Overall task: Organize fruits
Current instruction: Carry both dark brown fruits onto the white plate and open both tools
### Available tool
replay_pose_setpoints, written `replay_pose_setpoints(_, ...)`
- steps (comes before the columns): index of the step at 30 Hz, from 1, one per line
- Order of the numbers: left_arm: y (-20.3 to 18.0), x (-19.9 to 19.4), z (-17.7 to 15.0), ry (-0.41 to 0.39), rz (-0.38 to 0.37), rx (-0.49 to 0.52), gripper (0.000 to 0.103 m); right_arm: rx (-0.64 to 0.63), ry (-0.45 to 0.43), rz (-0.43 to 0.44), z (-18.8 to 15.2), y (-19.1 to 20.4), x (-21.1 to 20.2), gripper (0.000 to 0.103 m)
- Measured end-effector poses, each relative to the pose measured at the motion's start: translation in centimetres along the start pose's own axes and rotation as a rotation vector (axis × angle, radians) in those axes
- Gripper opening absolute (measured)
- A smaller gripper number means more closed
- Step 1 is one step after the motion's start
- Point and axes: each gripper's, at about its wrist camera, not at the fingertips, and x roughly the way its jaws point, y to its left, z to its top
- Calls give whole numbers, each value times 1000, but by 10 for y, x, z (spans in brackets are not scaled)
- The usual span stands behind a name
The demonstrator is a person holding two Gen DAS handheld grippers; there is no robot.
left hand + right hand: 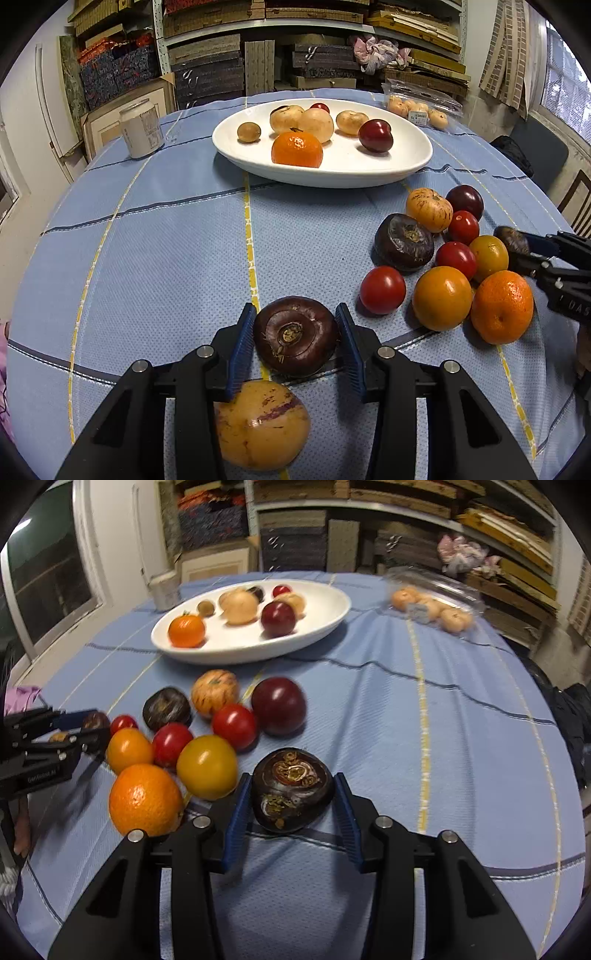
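Behind, cluttered shelves; blue tablecloth.

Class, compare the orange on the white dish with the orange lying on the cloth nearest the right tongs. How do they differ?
The dish orange sits in the white dish among pale fruits; the cloth orange lies on the tablecloth beside tomatoes. The dish orange shows a dark stem on top; the cloth orange shows a small navel on its side. Both are round, bright orange and ungripped.

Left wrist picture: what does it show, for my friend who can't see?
The left gripper has its fingers around a dark brown fruit on a blue tablecloth. Beyond, a white dish holds fruit.
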Motion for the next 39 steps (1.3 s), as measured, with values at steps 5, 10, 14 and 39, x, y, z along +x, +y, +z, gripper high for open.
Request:
replay_pose_setpoints(5, -2, -2, -1, -7, 0, 7, 44, 41, -5, -3, 0, -9, -2, 43)
replay_pose_setpoints(10, 8, -20, 1, -78, -18, -48, 44, 71, -27, 12, 2, -14, -7, 43)
replay_pose_setpoints(14, 20, -27, 12, -97, -56, -114, 44, 142, -79, 60, 5, -24, -19, 43)
replay_pose_setpoints(39, 40, 69, 155, -60, -82, -158, 44, 17, -38, 181, 129, 34, 56, 43)
